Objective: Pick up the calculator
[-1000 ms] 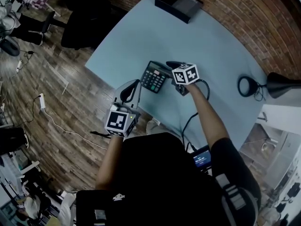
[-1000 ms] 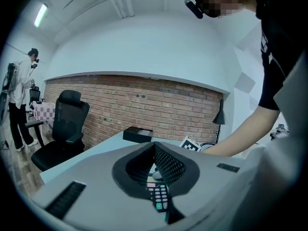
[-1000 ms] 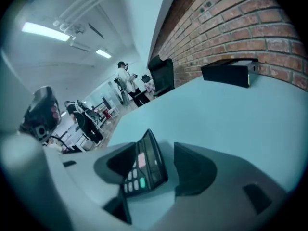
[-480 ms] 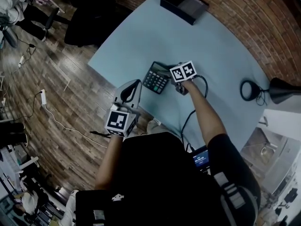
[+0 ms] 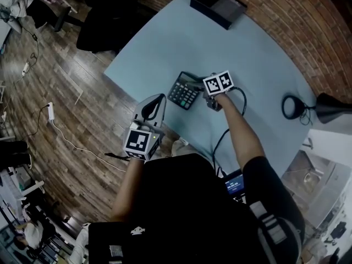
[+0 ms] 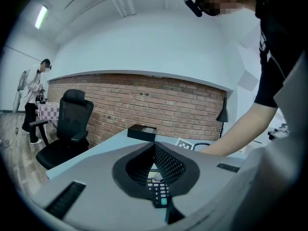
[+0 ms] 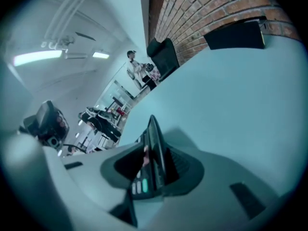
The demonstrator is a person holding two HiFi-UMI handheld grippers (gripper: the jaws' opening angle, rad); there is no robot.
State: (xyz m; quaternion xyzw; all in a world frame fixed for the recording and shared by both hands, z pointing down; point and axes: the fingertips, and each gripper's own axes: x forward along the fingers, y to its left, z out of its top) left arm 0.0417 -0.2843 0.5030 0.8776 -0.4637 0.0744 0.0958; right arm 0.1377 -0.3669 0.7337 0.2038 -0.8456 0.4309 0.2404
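Note:
The dark calculator (image 5: 182, 92) lies near the front edge of the pale blue table (image 5: 165, 43). My right gripper (image 5: 202, 87) reaches its right end from the side. In the right gripper view the calculator (image 7: 153, 148) stands edge-on between the jaws, keys to the left. The right gripper (image 7: 156, 146) is closing on it, with the pads against its two faces. My left gripper (image 5: 158, 98) hovers off the table's front edge, shut and holding nothing. Past the tips of the left gripper (image 6: 154, 144), the calculator's keys (image 6: 159, 194) show through the hollow between the jaws.
A black box (image 5: 217, 5) sits at the table's far edge by the brick wall. A black desk lamp (image 5: 324, 106) stands at the right, and a cable (image 5: 228, 131) runs toward me. An office chair (image 5: 102, 23) stands on the wooden floor to the left.
My right gripper sank a little and rolled at the calculator's right end, and its jaws came together around it. The left gripper stayed where it was.

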